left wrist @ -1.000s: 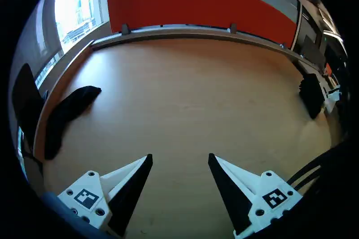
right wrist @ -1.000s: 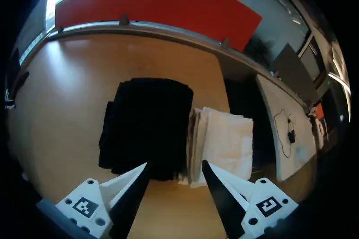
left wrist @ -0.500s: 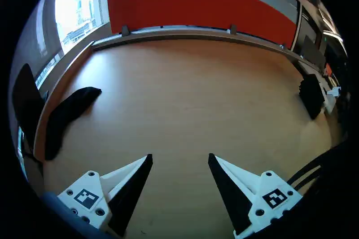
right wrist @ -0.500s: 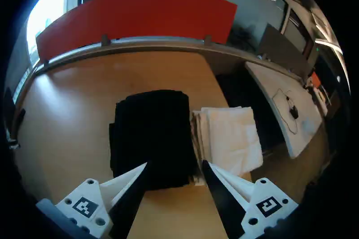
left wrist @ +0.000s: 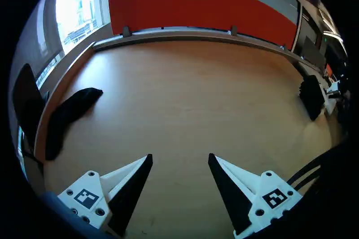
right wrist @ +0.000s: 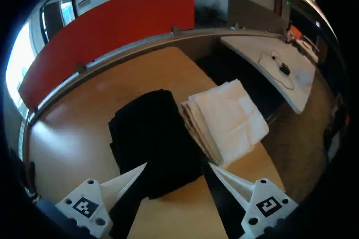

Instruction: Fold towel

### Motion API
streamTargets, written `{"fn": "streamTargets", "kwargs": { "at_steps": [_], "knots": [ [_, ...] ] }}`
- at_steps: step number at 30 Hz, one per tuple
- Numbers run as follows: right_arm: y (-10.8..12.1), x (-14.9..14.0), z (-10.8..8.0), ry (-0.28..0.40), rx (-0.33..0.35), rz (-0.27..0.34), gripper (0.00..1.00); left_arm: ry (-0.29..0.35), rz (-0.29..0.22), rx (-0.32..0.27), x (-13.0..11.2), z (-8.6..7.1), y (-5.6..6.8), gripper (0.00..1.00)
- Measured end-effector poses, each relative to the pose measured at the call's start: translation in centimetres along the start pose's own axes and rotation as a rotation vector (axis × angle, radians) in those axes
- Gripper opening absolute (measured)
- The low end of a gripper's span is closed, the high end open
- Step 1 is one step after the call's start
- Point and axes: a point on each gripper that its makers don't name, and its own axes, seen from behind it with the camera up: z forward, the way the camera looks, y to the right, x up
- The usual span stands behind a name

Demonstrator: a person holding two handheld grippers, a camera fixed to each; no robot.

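Observation:
In the right gripper view a folded stack of black towels (right wrist: pixel 152 140) lies on the wooden table (right wrist: pixel 67 136), beside a folded stack of white towels (right wrist: pixel 229 120) at the table's right edge. My right gripper (right wrist: pixel 175 171) hangs open just in front of the black stack, nothing between its fingers. In the left gripper view a loose, crumpled black towel (left wrist: pixel 67 113) lies at the far left of the table (left wrist: pixel 193 95). The black stack (left wrist: pixel 311 97) appears again far right. My left gripper (left wrist: pixel 179 162) is open above bare wood.
An orange-red divider panel (left wrist: pixel 202 6) runs along the table's back edge. Bright windows (left wrist: pixel 76 6) are at the left. A dark chair back (left wrist: pixel 24 100) stands off the table's left edge. A white desk with a cable (right wrist: pixel 278 68) lies right, across a floor gap.
The right gripper's view has swung and tilted, so both folded stacks now sit rotated and the white desk has risen into view. The left gripper has barely moved.

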Motion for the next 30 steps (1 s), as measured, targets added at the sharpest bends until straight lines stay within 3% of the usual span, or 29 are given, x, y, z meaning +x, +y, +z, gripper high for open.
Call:
{"fn": "streamTargets", "kwargs": {
  "at_steps": [3,11,23,30],
  "knots": [
    [0.0,-0.1,-0.1,0.002,-0.005,0.017,0.84,0.0,-0.001,-0.001,-0.1,0.0,0.0,0.92],
    [-0.7,-0.2,-0.6,0.022,-0.031,-0.01,0.84,0.001,0.003,-0.003,0.0,0.0,0.1,0.92],
    [-3.1,1.0,-1.3,0.115,-0.048,-0.026,0.84,0.008,0.001,-0.004,0.4,-0.1,0.1,0.92],
    [-4.3,2.0,-1.8,0.208,-0.056,-0.049,0.84,0.011,-0.003,-0.003,0.4,-0.1,-0.1,0.92]
  ]
}}
